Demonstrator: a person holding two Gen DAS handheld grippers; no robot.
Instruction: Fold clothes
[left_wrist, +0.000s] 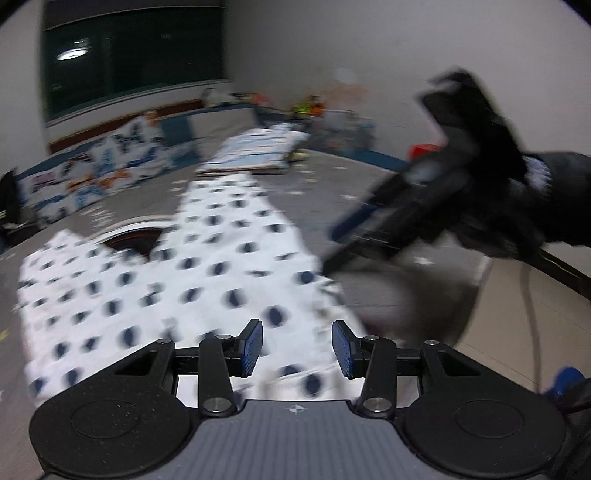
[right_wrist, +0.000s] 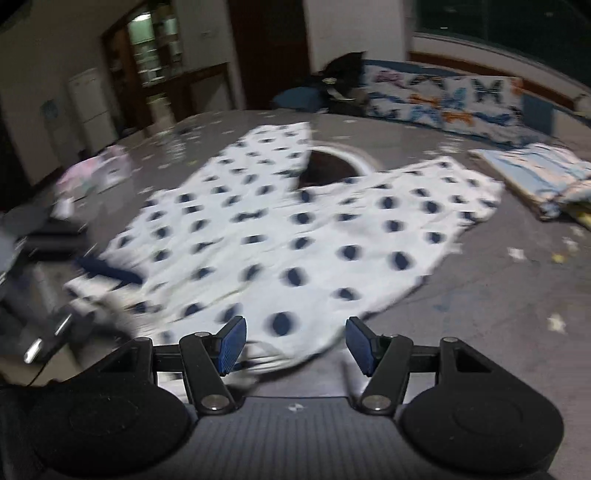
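Polka-dot trousers (right_wrist: 295, 229) lie spread flat on the grey table (right_wrist: 498, 295). Your left gripper (left_wrist: 297, 349) and right gripper (right_wrist: 295, 345) both hover over the near edge, jaws wide apart and empty.

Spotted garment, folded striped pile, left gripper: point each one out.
spotted garment (right_wrist: 295, 236), right wrist view, middle of the cloth.
folded striped pile (left_wrist: 258, 149), left wrist view, top of the stack.
left gripper (left_wrist: 297, 347), left wrist view, midway between its open fingertips.

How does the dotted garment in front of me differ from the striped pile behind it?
The dotted garment is white with dark blue spots; the striped pile is pale blue and white. The garment lies spread out flat, while the pile sits folded and thicker. Both rest on the grey table.
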